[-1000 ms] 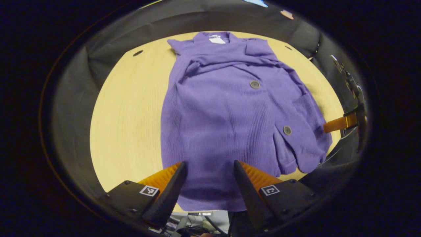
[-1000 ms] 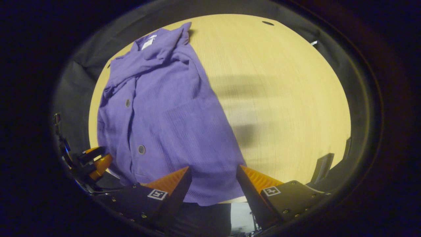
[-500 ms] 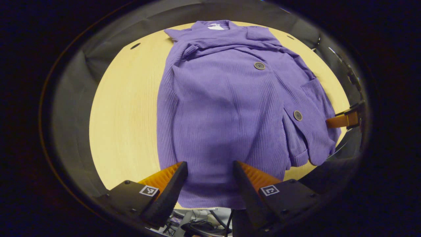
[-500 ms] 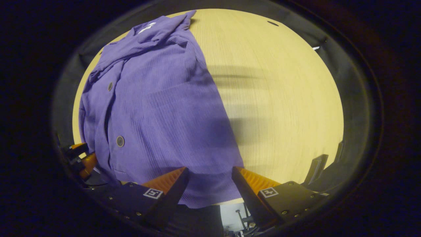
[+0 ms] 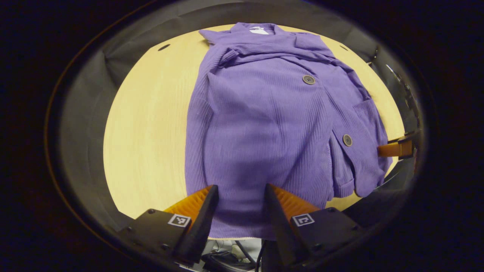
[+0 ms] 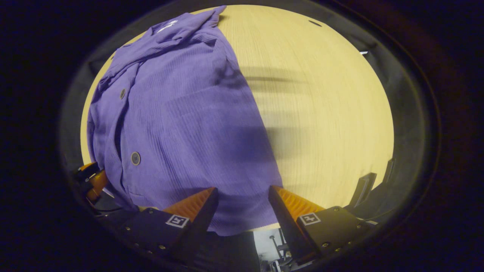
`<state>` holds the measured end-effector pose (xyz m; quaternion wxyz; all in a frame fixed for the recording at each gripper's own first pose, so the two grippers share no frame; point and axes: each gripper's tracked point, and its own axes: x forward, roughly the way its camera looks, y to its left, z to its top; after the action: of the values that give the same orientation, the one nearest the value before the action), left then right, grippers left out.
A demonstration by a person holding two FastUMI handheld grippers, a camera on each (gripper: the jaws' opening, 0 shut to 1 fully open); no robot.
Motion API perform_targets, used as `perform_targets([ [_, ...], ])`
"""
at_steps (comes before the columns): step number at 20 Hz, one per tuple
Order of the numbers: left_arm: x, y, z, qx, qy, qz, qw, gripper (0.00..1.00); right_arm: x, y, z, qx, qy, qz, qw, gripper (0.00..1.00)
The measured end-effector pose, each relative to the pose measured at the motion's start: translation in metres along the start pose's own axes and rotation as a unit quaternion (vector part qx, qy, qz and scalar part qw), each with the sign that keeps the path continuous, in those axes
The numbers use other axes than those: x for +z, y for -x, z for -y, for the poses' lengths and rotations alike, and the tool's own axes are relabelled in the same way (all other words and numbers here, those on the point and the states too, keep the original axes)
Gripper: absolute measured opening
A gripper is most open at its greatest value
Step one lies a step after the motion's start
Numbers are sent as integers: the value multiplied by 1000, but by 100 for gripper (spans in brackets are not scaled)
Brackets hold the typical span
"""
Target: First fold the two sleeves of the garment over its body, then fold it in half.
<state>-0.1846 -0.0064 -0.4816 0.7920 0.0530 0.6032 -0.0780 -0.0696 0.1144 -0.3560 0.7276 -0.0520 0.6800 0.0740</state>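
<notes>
Purple knit: the garment (image 5: 272,124) lies flat on the pale wooden counter (image 5: 147,124), collar at the far edge, hem at the near edge, slightly overhanging.
Sleeves: both appear already folded across the body; one runs as a band across the far chest, the other lies down the right side in the left gripper view.
Buttons: two dark buttons (image 5: 309,79) show on the front.
Left gripper (image 5: 238,211): hovers over the near hem, jaws parted with cloth visible between them, gripping nothing.
Right gripper (image 6: 242,211): over the near hem corner by the bare counter, jaws likewise apart and empty.
Progress: sleeve folds look done; the fold in half remains.
Next, as a judgement: each gripper needs to pinch the hem and carry it toward the collar.
</notes>
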Motion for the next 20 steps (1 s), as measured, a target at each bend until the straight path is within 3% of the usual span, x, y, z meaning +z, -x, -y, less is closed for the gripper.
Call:
perform_targets([
  [1, 3, 0, -4, 10, 6, 3, 1000, 63, -3, 1, -1, 0, -2, -4, 1000, 76],
  [2, 3, 0, -9, 21, 17, 1, 1000, 45, -1, 3, -1, 0, 2, -4, 1000, 69],
  [4, 2, 0, -7, 26, 20, -10, 999, 30, -2, 4, -6, 13, -2, -8, 1000, 68],
  [5, 3, 1, -8, 29, 11, -12, 999, 29, -5, 0, -10, 20, -16, -13, 1000, 47],
  [6, 4, -3, -9, 32, 8, -5, 999, 18, -2, 2, -11, 21, -14, -13, 1000, 25],
  [7, 5, 1, -9, 41, 10, -8, 999, 7, -3, 2, -10, 21, -8, -14, 1000, 25],
  [8, 7, -1, -9, 45, 9, -7, 999, 8, 0, 1, -11, 25, -17, 2, 1000, 25],
  [9, 7, 0, -9, 46, 6, -6, 999, 7, -2, 2, -14, 28, -24, -3, 999, 4],
  [20, 16, 13, -7, 31, 9, -6, 999, 8, 4, 14, -16, 45, -37, 13, 998, 1],
])
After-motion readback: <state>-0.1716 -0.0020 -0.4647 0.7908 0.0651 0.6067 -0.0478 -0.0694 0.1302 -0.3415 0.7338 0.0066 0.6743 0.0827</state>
